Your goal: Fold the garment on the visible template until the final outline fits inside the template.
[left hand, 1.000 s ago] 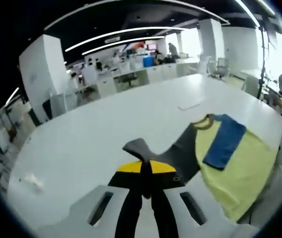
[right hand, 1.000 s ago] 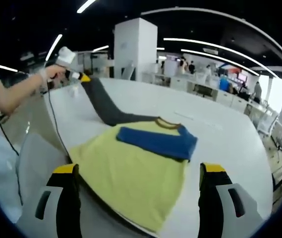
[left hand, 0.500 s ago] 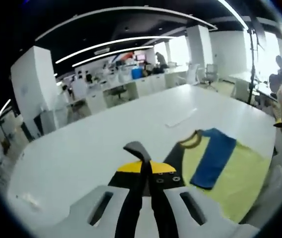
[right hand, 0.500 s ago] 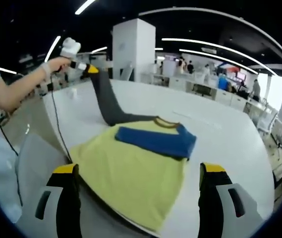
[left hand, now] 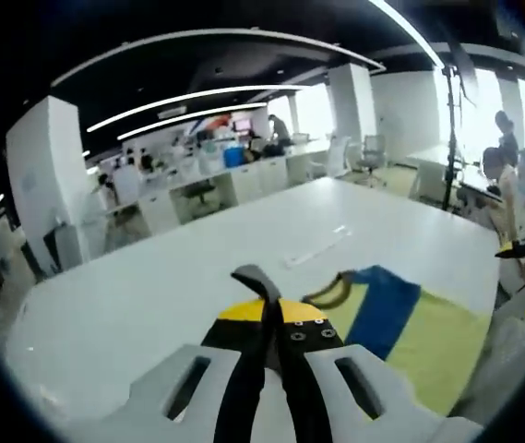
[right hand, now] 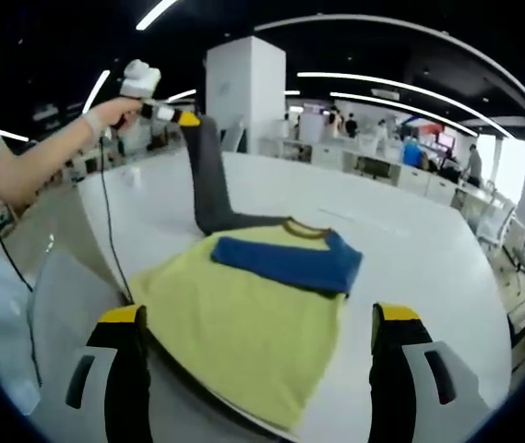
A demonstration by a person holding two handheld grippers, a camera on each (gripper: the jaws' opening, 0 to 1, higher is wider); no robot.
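Pinching the end of the grey sleeve [left hand: 255, 279], the left hand-held gripper [left hand: 271, 323] has its black, yellow-tipped jaws pressed together with cloth between them. In the right gripper view the same left hand-held gripper [right hand: 181, 117] is raised above the desk [right hand: 410, 240], held in a person's hand [right hand: 114, 111], with a dark cable hanging from it. The grey sleeve [right hand: 208, 175] runs steeply down from those jaws to the shirt's shoulder.

Right hand-held gripper [right hand: 257, 328]: jaws spread wide apart, nothing between them, poised over the near hem of the shirt. Cannot tell whether the tips touch the cloth.

Shirt [right hand: 244, 323]: yellow body, lying flat on the white desk near its front edge. Dark collar band at the far end. The blue sleeve [right hand: 285, 263] is folded across the chest, lying on the yellow cloth just below the collar. In the left gripper view the shirt [left hand: 419, 341] sits to the right of the jaws, the blue sleeve [left hand: 382, 309] crossing it, collar curled up beside the jaws.

A dark edge shows under the near hem of the shirt; cannot tell what it is.

Beyond the desk: open office, a white pillar [right hand: 248, 88], rows of workstations, long ceiling light strips, people standing at the far side.
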